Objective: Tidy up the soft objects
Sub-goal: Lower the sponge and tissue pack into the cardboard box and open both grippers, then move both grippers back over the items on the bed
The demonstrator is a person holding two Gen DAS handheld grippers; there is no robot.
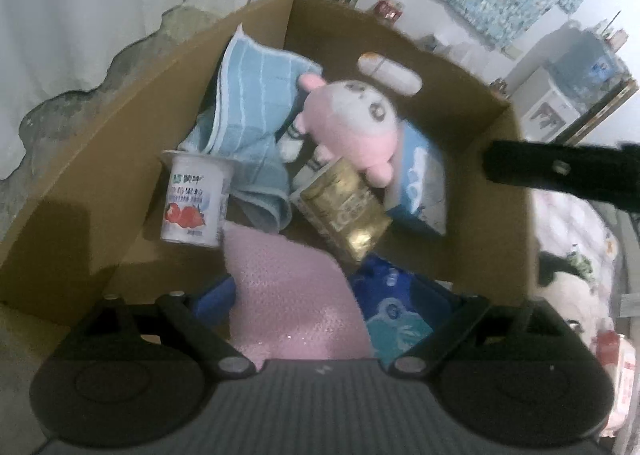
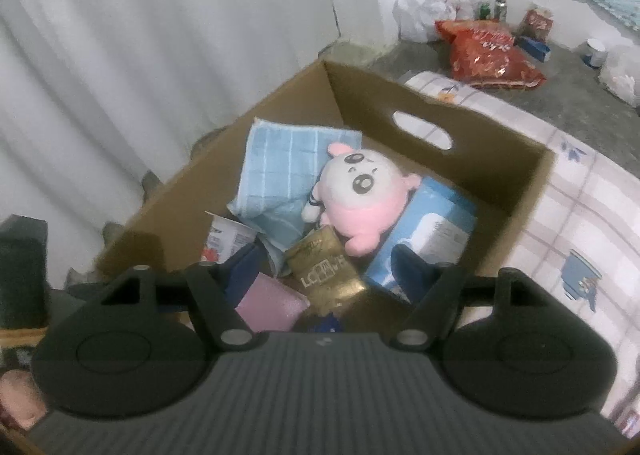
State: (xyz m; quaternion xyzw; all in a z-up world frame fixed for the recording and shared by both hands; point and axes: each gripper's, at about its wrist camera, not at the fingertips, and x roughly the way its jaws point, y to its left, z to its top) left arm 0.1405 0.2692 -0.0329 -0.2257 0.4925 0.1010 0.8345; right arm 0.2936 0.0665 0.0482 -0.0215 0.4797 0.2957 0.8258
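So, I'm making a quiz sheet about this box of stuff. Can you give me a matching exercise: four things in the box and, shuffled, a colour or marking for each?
Things:
1. plush toy
2. towel
3. yogurt cup
4. foil pouch

Colours or markings:
a. gold, with dark lettering
b. light blue with pale stripes
c. white, with red strawberries printed on it
d. pink body, white face

Pairs: 1-d, 2-b, 3-c, 4-a

All four lie inside the cardboard box.
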